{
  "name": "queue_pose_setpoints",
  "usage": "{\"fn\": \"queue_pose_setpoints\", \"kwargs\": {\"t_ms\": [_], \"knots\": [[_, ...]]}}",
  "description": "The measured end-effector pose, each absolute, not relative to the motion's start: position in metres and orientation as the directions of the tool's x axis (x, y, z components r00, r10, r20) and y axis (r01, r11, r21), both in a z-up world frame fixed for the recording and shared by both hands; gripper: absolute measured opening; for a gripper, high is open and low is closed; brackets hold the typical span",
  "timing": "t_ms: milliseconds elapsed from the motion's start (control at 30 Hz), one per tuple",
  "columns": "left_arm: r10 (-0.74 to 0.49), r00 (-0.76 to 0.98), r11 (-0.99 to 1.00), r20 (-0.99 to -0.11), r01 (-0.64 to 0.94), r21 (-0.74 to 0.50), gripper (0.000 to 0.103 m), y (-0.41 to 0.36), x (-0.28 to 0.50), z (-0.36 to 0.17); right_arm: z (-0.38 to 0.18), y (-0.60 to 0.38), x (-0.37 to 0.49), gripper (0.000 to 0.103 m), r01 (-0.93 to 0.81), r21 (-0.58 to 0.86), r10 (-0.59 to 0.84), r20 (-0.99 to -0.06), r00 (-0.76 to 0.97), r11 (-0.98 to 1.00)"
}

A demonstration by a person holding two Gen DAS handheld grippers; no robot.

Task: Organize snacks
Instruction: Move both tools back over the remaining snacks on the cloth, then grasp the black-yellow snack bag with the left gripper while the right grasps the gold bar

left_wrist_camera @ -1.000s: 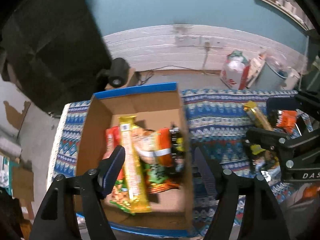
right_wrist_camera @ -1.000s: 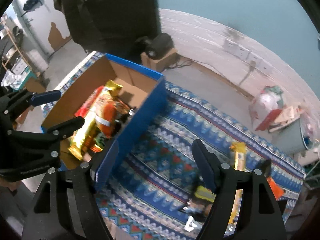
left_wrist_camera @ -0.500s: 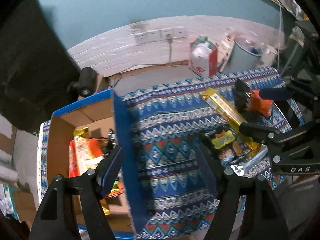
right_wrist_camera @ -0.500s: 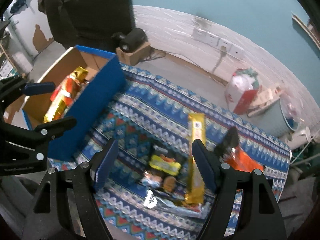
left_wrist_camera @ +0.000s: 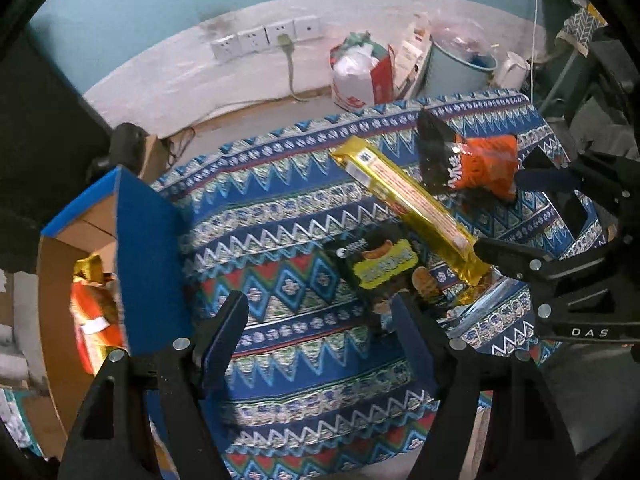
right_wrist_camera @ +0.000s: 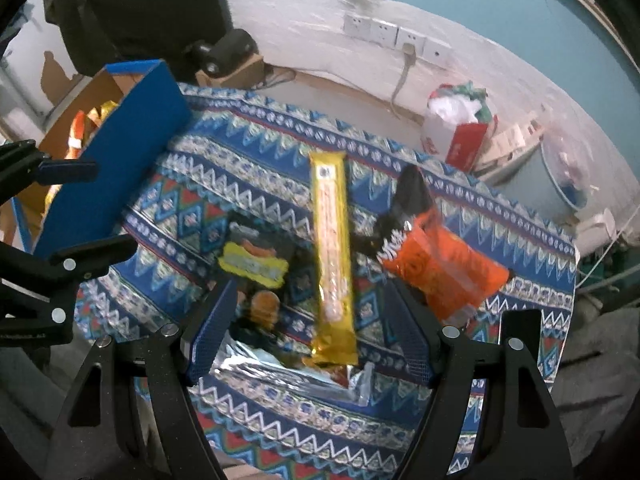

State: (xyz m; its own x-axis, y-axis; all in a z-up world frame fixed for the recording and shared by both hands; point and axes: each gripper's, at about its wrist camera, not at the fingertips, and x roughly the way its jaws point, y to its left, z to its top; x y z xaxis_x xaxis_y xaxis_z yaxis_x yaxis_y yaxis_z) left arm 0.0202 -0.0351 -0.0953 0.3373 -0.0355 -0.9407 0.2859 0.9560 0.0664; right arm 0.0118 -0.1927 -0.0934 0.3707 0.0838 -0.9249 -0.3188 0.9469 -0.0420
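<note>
A long gold biscuit pack [right_wrist_camera: 332, 256] lies on the patterned cloth [right_wrist_camera: 256, 168], also in the left wrist view [left_wrist_camera: 408, 200]. An orange and black chip bag [right_wrist_camera: 436, 264] lies to its right [left_wrist_camera: 472, 164]. A black and yellow snack pack [right_wrist_camera: 256, 260] lies to its left [left_wrist_camera: 380, 264], with a silver foil pack [right_wrist_camera: 288, 372] at the near edge. My right gripper [right_wrist_camera: 308, 332] is open above the gold pack's near end. My left gripper [left_wrist_camera: 320, 332] is open and empty over the cloth. The blue cardboard box [left_wrist_camera: 148, 248] holds several snacks at the left [right_wrist_camera: 120, 168].
Beyond the table a red and white bag [right_wrist_camera: 456, 128], a grey bin [right_wrist_camera: 548, 176] and wall sockets [right_wrist_camera: 396, 36] stand by the wall. A black camera on a small box [right_wrist_camera: 228, 56] sits behind the blue box. A dark figure fills the upper left.
Both grippers have swung right, away from the blue box and over the loose snacks. The right gripper has come closer to the gold pack. Both stay open.
</note>
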Motion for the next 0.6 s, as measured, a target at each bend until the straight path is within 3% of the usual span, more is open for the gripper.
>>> {"fn": "queue_pose_setpoints", "kwargs": {"t_ms": [600], "knots": [[-0.153, 0.177, 0.978, -0.972, 0.167, -0.124, 0.080, -0.064, 0.053, -0.164, -0.148, -0.227, 0.011, 0.076, -0.280, -0.050, 0.027, -0.964, 0.266, 0.959]]}}
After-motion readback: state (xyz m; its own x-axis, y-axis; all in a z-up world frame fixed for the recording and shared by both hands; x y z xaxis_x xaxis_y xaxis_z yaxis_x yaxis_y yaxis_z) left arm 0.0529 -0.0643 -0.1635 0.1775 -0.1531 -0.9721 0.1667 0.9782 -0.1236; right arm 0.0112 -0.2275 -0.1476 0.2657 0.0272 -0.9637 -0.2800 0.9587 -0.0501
